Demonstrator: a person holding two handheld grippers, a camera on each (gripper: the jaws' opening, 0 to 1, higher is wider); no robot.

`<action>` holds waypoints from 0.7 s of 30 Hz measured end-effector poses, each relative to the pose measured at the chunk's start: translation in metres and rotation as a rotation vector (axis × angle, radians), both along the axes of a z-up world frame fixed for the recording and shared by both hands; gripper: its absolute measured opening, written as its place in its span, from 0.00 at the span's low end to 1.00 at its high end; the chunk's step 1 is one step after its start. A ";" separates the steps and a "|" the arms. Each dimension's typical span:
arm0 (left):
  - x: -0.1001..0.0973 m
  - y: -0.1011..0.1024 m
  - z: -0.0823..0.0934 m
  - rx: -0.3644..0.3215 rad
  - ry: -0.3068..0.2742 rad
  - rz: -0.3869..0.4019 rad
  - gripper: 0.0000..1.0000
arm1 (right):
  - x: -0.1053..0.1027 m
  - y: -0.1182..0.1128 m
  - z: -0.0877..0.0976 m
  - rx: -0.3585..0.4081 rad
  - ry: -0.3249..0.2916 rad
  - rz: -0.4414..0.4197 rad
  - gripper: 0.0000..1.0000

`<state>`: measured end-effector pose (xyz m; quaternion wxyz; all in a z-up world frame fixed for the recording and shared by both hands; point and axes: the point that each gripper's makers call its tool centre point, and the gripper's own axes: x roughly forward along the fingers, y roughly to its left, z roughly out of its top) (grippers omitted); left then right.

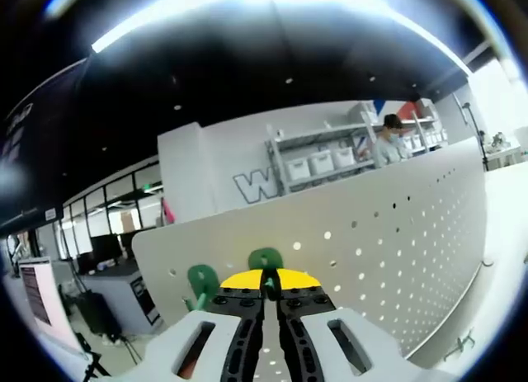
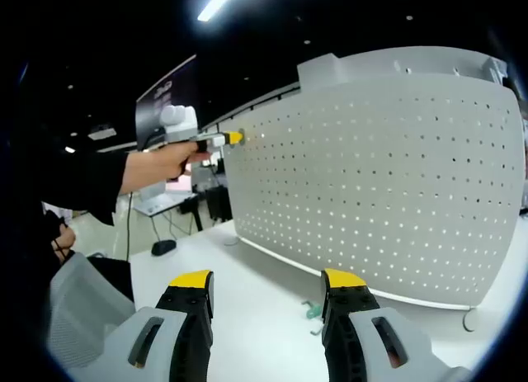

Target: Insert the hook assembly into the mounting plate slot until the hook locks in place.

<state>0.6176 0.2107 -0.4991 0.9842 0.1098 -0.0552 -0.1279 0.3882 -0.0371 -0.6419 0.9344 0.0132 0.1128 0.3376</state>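
Observation:
The white perforated mounting plate (image 1: 396,225) stands upright on the table. My left gripper (image 1: 266,285) has its yellow-tipped jaws shut on a green hook (image 1: 266,261), held at the plate's top edge. A second green piece (image 1: 203,280) sits just left of it at the same edge. In the right gripper view a hand holds the left gripper (image 2: 223,139) against the upper left corner of the mounting plate (image 2: 379,176). My right gripper (image 2: 266,283) hangs open over the table with nothing between its jaws. Another green hook (image 2: 317,311) lies on the table in front of the plate.
The white table (image 2: 247,275) runs along the plate's foot. A dark small object (image 2: 163,247) lies near its far edge. Behind the plate stand shelves with white bins (image 1: 322,161), with a person (image 1: 388,141) beside them. A small metal part (image 1: 459,346) lies on the table.

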 end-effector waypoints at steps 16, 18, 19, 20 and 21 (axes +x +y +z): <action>-0.009 -0.004 -0.007 -0.045 0.034 -0.045 0.26 | 0.001 -0.001 0.000 -0.004 -0.002 -0.002 0.53; -0.011 -0.006 -0.008 -0.065 0.043 -0.060 0.30 | 0.001 -0.001 0.000 -0.004 -0.002 -0.002 0.53; -0.013 -0.006 -0.009 -0.065 0.046 -0.060 0.31 | 0.001 -0.001 0.000 -0.004 -0.002 -0.002 0.53; -0.014 -0.007 -0.010 -0.068 0.047 -0.064 0.32 | 0.001 -0.001 0.000 -0.004 -0.001 -0.002 0.53; -0.016 -0.007 -0.010 -0.071 0.048 -0.069 0.32 | 0.001 -0.001 0.000 -0.005 -0.001 -0.002 0.53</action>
